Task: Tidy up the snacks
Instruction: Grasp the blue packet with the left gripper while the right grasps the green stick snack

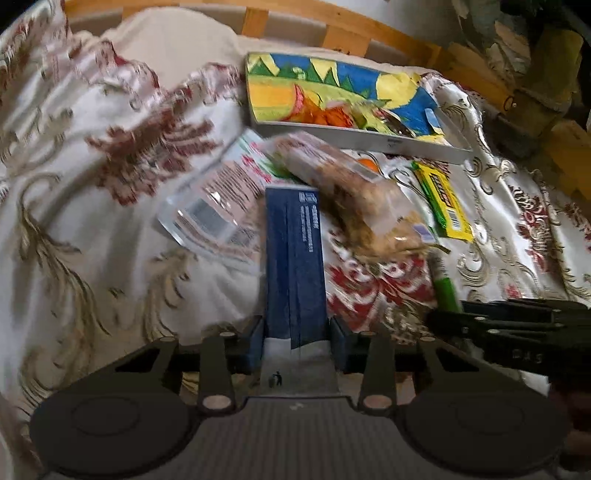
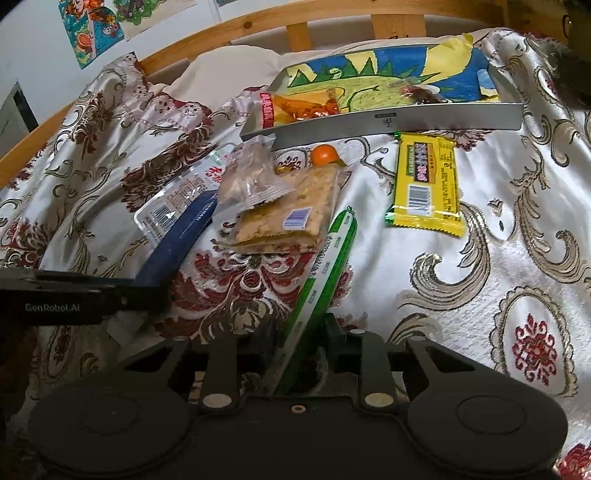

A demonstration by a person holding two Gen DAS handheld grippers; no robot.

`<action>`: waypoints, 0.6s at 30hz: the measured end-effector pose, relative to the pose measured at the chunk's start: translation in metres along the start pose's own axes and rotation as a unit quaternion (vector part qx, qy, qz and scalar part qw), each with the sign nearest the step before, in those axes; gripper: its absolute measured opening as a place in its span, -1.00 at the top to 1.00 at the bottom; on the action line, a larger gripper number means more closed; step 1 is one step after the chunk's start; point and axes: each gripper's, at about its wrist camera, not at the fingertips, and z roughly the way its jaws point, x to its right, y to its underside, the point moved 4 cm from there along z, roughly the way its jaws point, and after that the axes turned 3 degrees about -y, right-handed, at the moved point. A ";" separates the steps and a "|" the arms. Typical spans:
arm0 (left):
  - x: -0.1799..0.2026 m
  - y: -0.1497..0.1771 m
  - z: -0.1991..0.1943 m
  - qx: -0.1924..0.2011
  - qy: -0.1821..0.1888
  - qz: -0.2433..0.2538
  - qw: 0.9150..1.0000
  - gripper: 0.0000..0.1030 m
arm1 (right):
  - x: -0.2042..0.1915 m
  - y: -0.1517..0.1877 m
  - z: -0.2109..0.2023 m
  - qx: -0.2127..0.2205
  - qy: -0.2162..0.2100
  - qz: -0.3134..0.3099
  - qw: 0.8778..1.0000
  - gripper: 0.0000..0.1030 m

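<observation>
My left gripper [image 1: 297, 332] is shut on the near end of a dark blue box [image 1: 295, 251], whose far end lies under a clear cracker packet [image 1: 354, 192]. The right wrist view shows that box [image 2: 177, 240] slanting up from the left gripper [image 2: 125, 291]. My right gripper [image 2: 299, 343] is shut on a long green stick snack [image 2: 328, 254], which points away toward the snack pile. A metal tray [image 2: 369, 122] with a colourful lining stands behind the pile and holds an orange-red bag [image 2: 295, 107].
A yellow packet [image 2: 424, 181] lies right of the pile. Among the pile are a small clear packet [image 2: 251, 177], an orange round sweet [image 2: 322, 154] and a pink-printed clear packet [image 2: 177, 199]. Everything rests on a patterned satin bedcover [image 2: 517, 240]; a wooden bed rail [image 2: 258, 22] runs behind.
</observation>
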 end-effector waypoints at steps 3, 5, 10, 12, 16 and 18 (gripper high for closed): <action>0.000 -0.001 0.002 0.006 -0.013 0.006 1.000 0.04 | -0.001 0.000 0.000 0.001 -0.007 0.005 1.000 0.43; 0.000 -0.004 0.003 0.013 -0.013 -0.003 1.000 -0.29 | -0.002 0.000 0.001 0.001 -0.007 0.003 1.000 0.43; 0.001 -0.010 0.012 0.023 -0.006 -0.003 1.000 -0.50 | -0.003 -0.001 0.006 -0.003 -0.012 0.008 1.000 0.28; 0.001 -0.010 0.011 0.025 -0.012 -0.006 1.000 -0.35 | -0.003 -0.002 0.005 -0.003 -0.013 0.010 1.000 0.26; 0.004 -0.010 0.008 0.022 -0.019 0.000 1.000 0.21 | 0.000 -0.002 0.002 -0.001 -0.013 0.021 1.000 0.40; 0.005 -0.009 0.008 0.015 -0.008 -0.010 1.000 0.23 | 0.001 0.000 0.000 -0.001 -0.016 0.028 0.999 0.42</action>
